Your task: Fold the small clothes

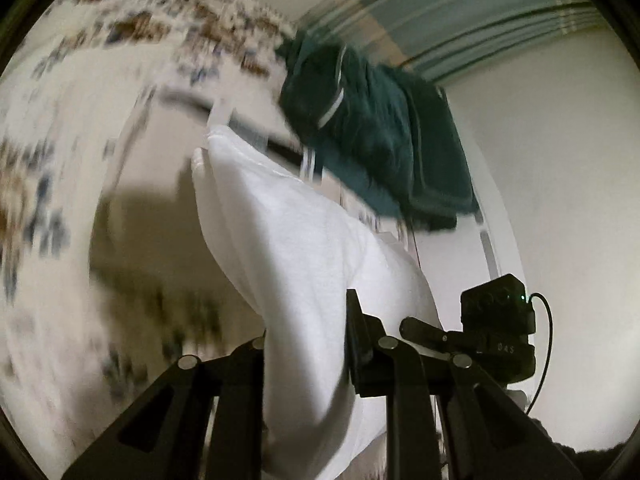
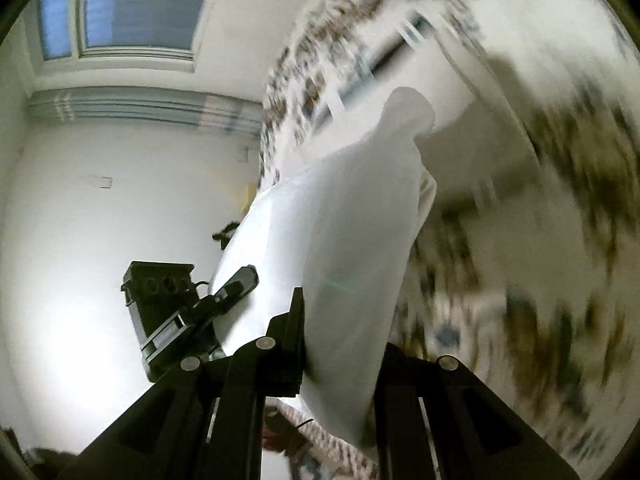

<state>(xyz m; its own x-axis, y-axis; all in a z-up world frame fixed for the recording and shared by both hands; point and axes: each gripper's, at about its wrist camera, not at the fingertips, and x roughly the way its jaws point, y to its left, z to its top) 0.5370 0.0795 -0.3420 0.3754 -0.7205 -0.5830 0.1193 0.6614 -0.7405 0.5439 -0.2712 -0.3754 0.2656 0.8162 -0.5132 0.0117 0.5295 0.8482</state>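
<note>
A white garment (image 1: 288, 240) hangs stretched in the air between both grippers. My left gripper (image 1: 308, 344) is shut on one end of it; the cloth runs up and away from the jaws. My right gripper (image 2: 340, 344) is shut on the other end of the same white garment (image 2: 352, 220). The right gripper's body (image 1: 496, 332) shows past the cloth in the left wrist view, and the left gripper's body (image 2: 168, 304) shows in the right wrist view. A dark green garment (image 1: 372, 128) lies bunched on the patterned surface beyond the white one.
A floral patterned cover (image 1: 80, 100) in white, brown and blue lies below, blurred by motion; it also shows in the right wrist view (image 2: 540, 240). White walls (image 2: 100, 200), a window (image 2: 120, 8) and a pale rail (image 1: 224, 116) surround it.
</note>
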